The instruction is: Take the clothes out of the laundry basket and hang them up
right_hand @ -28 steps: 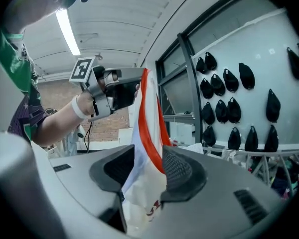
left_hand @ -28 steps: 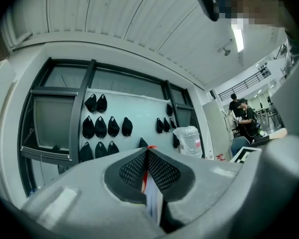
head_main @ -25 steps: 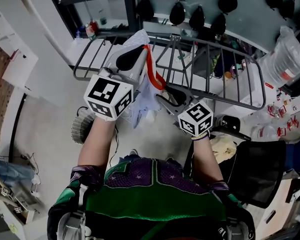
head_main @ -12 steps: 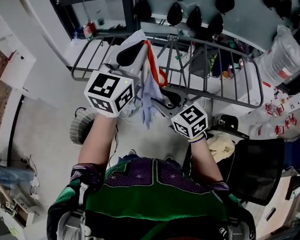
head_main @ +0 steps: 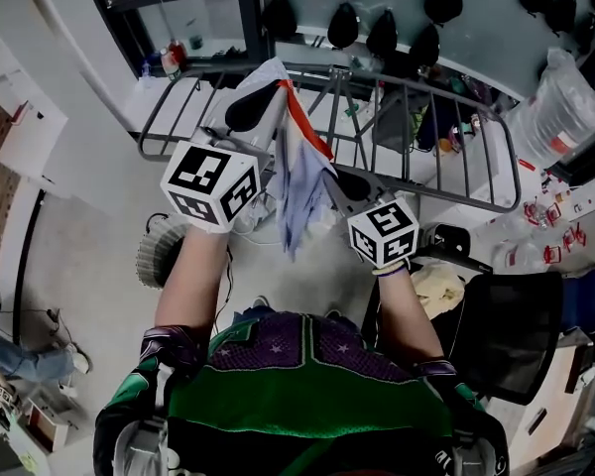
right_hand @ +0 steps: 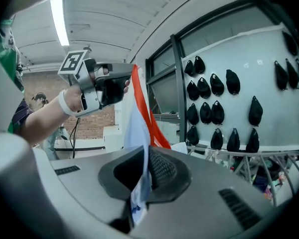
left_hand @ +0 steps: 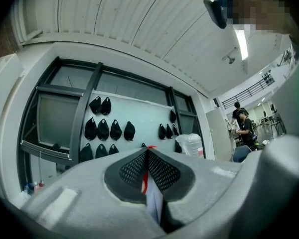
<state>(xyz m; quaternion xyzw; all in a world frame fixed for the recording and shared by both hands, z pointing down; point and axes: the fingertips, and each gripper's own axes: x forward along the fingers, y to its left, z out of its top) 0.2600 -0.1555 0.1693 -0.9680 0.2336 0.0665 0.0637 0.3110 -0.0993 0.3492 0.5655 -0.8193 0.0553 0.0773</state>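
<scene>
A light blue garment (head_main: 299, 181) with an orange-red edge hangs over the grey drying rack (head_main: 446, 194). My left gripper (head_main: 266, 99) is shut on its top corner, and in the left gripper view the cloth (left_hand: 153, 203) is pinched between the pads (left_hand: 162, 171). My right gripper (head_main: 343, 180) meets the garment lower on its right side. Its jaws are closing, with the pale cloth (right_hand: 139, 128) running up between the pads (right_hand: 162, 168), which press on it. The right gripper view also shows the left gripper (right_hand: 109, 83) holding the orange edge above.
Black caps (head_main: 387, 33) hang on the wall behind the rack. A clear plastic bag (head_main: 567, 107) sits at the right. A black chair (head_main: 506, 340) and a yellow cloth (head_main: 443, 292) are at my right, a white slatted basket (head_main: 155, 253) on the floor at my left.
My right gripper has moved up to the garment and closed its open jaws on the cloth. The garment now hangs straighter between the two grippers. The left gripper has barely shifted.
</scene>
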